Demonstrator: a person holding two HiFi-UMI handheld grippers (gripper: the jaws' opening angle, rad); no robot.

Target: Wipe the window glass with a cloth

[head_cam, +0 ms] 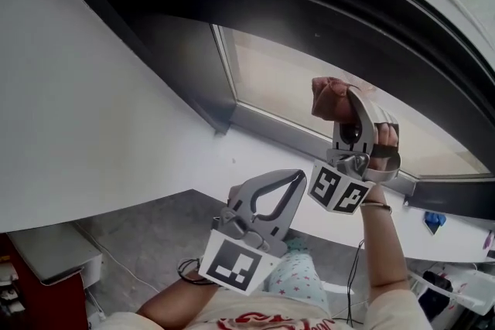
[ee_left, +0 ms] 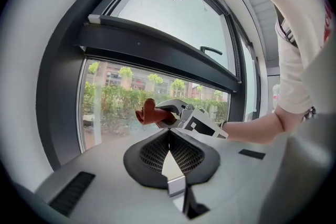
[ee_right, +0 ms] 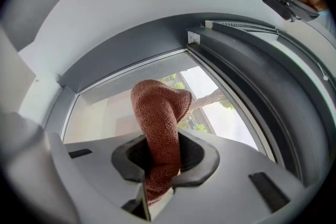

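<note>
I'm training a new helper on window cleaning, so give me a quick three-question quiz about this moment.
1. True or false: the left tongs grip the cloth.
2. The cloth is: A blue, B reddish-brown, C white?
3. Short answer: which surface do the right tongs hold the cloth up towards?

Key: 1 false, they are shut on nothing; 2 B; 3 the window glass.
</note>
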